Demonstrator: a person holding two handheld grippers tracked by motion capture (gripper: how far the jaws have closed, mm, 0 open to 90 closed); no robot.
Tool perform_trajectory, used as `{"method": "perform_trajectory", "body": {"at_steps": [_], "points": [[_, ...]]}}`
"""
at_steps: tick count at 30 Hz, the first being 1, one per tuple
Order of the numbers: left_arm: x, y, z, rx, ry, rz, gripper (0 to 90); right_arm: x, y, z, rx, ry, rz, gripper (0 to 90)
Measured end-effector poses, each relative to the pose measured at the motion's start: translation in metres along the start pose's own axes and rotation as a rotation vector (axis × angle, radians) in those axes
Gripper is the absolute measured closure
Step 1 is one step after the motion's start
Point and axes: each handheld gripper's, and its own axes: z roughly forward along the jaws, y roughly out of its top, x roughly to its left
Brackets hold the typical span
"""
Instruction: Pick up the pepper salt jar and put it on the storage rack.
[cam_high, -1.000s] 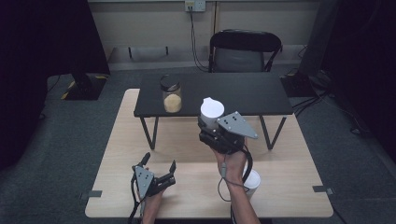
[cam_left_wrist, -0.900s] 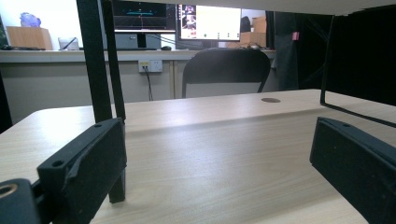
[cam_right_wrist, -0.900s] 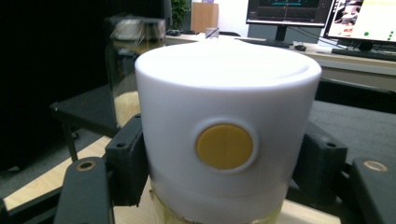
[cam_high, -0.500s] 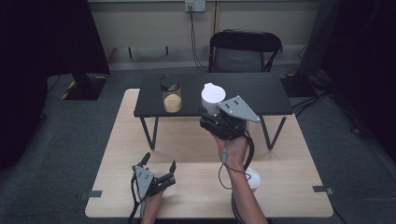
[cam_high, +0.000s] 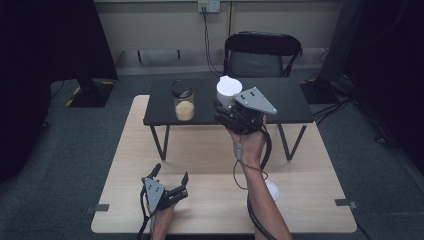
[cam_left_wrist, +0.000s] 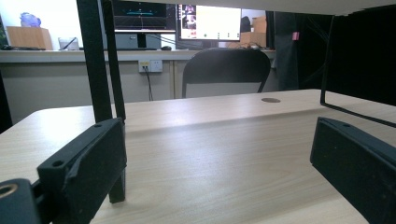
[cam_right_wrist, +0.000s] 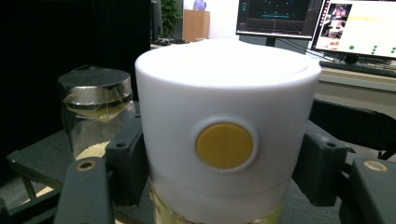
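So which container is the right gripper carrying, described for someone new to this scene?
Find the black shelf standing on the wooden table. Over its middle, the right gripper clamps a white-capped container. Unlike the glass jar with its dark lid, its cap bears a round yellow button.

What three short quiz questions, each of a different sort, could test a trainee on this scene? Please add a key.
1. True or false: the right gripper is shut on the white-lidded container.
2. What stands on the black shelf beside that container? A) a glass jar B) a blue kettle C) a red book
3. Fill in: the left gripper is ____ and holds nothing.

Key: 1 true; 2 A; 3 open.
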Motion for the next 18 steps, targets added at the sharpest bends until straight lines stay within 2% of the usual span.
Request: {"method": "perform_trajectory", "body": {"at_steps": [10, 15, 18], "points": [[0.000, 0.000, 0.000, -0.001, -0.001, -0.002, 3.0, -0.006, -0.001, 0.019, -0.001, -0.001, -0.002, 30.4], [0.000, 0.000, 0.000, -0.002, -0.001, -0.001, 2.8, -0.006, -0.001, 0.030, 0.016, -0.001, -0.014, 30.4], [0.000, 0.000, 0.000, -0.002, -0.001, -0.001, 2.8, -0.008, -0.002, 0.035, 0.020, 0.001, 0.000, 30.4]]}}
